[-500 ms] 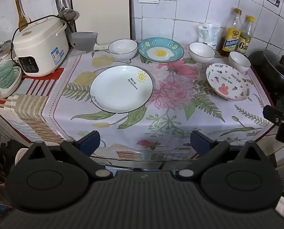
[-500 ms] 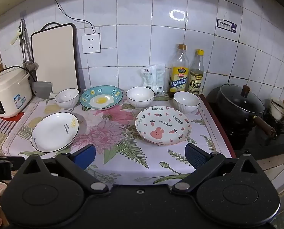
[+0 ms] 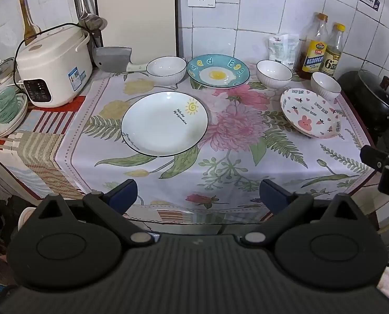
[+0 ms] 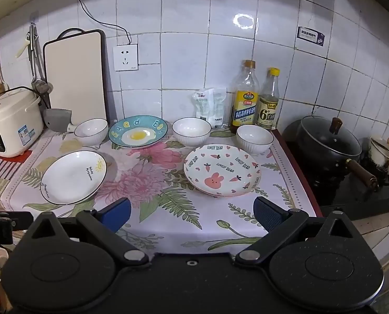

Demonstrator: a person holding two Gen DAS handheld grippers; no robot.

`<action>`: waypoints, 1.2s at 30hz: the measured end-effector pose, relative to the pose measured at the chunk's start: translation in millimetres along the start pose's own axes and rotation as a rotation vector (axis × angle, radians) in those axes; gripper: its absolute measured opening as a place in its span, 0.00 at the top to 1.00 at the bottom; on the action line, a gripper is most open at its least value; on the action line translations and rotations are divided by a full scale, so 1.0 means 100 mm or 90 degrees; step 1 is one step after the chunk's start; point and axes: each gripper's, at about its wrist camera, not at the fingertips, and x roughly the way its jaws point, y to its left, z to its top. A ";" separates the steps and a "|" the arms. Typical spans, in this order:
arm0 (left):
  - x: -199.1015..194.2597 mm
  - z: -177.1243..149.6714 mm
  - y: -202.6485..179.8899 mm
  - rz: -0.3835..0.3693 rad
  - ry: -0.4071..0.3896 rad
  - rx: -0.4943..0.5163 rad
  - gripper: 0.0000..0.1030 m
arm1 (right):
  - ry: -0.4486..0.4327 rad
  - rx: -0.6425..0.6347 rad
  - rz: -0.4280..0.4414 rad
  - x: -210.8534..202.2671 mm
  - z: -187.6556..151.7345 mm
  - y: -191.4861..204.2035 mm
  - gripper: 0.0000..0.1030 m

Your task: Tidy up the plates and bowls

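Observation:
On the floral tablecloth lie a white sun plate (image 3: 164,123) (image 4: 73,177), a blue egg plate (image 3: 218,71) (image 4: 137,131) at the back, and a pink rabbit plate (image 3: 311,112) (image 4: 222,170) at the right. Three white bowls stand along the back: left (image 3: 166,68) (image 4: 91,131), middle (image 3: 274,73) (image 4: 191,130), right (image 3: 325,85) (image 4: 254,138). My left gripper (image 3: 198,193) is open and empty above the table's front edge, short of the sun plate. My right gripper (image 4: 191,213) is open and empty, short of the rabbit plate.
A rice cooker (image 3: 53,65) and a cleaver (image 3: 113,59) are at the back left, a cutting board (image 4: 75,76) leans on the wall. Two bottles (image 4: 257,99) stand at the back right. A black pot (image 4: 327,141) sits on the stove at the right.
The left wrist view has shifted a little forward and up; the right wrist view is nearly unchanged. Nothing on the table has moved.

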 end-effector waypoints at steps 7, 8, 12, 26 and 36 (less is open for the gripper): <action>-0.01 -0.01 0.01 -0.002 -0.007 0.015 0.02 | -0.003 0.000 -0.004 0.02 -0.03 -0.02 0.02; -0.01 -0.01 0.01 -0.002 -0.009 0.017 0.02 | -0.005 -0.001 -0.006 0.02 -0.03 -0.01 0.02; -0.02 -0.03 -0.01 -0.001 -0.014 0.028 0.02 | -0.019 -0.013 -0.015 0.00 -0.04 0.01 0.02; -0.04 -0.13 -0.04 -0.009 -0.067 0.020 0.02 | -0.036 -0.025 -0.022 0.00 -0.07 0.04 0.02; -0.03 -0.15 -0.06 -0.009 -0.077 0.027 0.02 | -0.037 -0.020 -0.019 0.03 -0.11 0.02 0.02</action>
